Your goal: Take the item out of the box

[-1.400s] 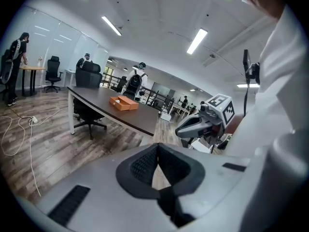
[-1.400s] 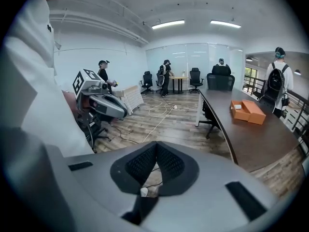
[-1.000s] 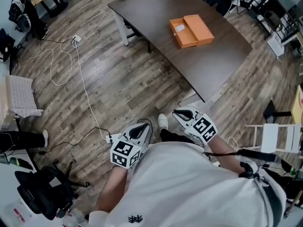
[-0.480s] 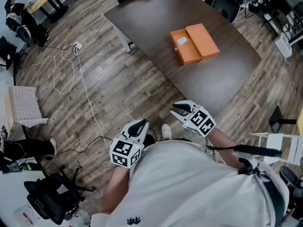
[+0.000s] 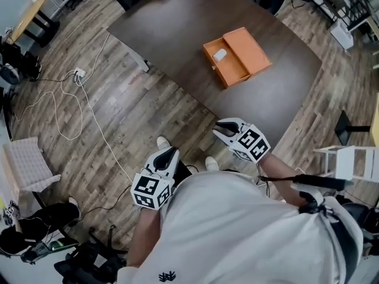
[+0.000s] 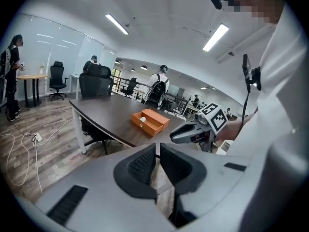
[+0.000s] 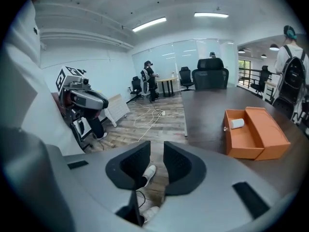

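L grip: my left gripper (image 6: 158, 152) has its jaws nrly together, nothing btwn.
R grip: my right gripper (image 7: 156, 153) shows a narrow gap, empty.
Item: I see the white item (image 5: 219, 55) lying in the open orange box (image 5: 244, 61).
Box: on dark table (image 5: 172, 25), well ahead of both grippers.
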`<action>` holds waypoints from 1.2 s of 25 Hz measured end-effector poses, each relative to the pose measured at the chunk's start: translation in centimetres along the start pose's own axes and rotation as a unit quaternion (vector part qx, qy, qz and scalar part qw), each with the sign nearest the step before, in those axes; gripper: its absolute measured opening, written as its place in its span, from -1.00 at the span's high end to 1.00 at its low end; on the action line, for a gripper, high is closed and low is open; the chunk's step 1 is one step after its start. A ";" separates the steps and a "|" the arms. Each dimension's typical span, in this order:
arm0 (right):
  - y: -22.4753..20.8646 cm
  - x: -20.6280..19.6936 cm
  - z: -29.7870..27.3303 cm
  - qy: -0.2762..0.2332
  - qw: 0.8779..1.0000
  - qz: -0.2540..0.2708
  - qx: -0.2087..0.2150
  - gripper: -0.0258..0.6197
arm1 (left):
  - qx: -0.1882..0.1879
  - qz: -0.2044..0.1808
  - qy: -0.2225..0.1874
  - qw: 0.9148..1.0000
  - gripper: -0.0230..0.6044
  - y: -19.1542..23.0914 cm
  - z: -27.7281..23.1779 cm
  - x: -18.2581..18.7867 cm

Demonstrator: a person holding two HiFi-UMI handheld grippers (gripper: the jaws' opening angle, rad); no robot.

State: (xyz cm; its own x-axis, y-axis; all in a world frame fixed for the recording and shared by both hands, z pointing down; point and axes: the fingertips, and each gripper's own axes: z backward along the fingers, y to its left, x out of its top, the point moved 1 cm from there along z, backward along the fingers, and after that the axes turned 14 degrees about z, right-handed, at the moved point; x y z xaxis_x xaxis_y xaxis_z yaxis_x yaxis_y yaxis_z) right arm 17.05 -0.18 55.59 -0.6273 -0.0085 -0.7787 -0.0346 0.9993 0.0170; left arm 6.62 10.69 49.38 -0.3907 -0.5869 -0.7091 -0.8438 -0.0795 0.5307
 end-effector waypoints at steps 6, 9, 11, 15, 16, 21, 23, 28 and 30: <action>-5.8 2.8 -4.5 0.019 0.992 -0.084 -0.089 0.67 | -0.052 -0.040 0.021 0.998 0.81 7.1 0.1 7.1; -8.9 4.1 -6.6 0.023 0.983 -0.123 -0.137 0.67 | -0.067 -0.052 0.027 0.996 0.81 11.3 0.9 10.1; -11.1 4.5 -7.6 0.026 0.973 -0.155 -0.171 0.67 | -0.078 -0.058 0.032 0.995 0.82 13.8 1.6 11.5; -15.0 4.7 -8.4 0.031 0.950 -0.207 -0.231 0.67 | -0.095 -0.069 0.051 0.992 0.89 18.1 2.5 13.0; -15.8 4.6 -8.5 0.033 0.944 -0.218 -0.243 0.67 | -0.098 -0.069 0.055 0.991 0.89 19.0 2.6 13.2; -20.1 3.6 -8.5 0.041 0.921 -0.271 -0.276 0.67 | -0.105 -0.056 0.052 0.992 0.89 21.5 2.2 15.2; -22.6 3.0 -8.4 0.052 0.912 -0.281 -0.293 0.67 | -0.102 -0.054 0.050 0.992 0.89 22.3 1.6 16.5; -29.0 0.5 -9.0 0.058 0.885 -0.338 -0.314 0.62 | -0.077 -0.054 0.045 0.995 0.90 24.0 -0.4 20.2; -31.3 -0.4 -9.2 0.066 0.875 -0.359 -0.318 0.56 | -0.071 -0.052 0.044 0.995 0.89 24.2 -1.6 21.9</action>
State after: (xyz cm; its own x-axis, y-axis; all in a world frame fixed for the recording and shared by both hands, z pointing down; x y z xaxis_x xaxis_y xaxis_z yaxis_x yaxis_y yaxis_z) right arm 11.23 -31.83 61.17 -0.3501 -0.6716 -0.6530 -0.8557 0.5128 -0.0686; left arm -21.72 -5.39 47.43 -0.2645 -0.6375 -0.7236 -0.8150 -0.2534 0.5212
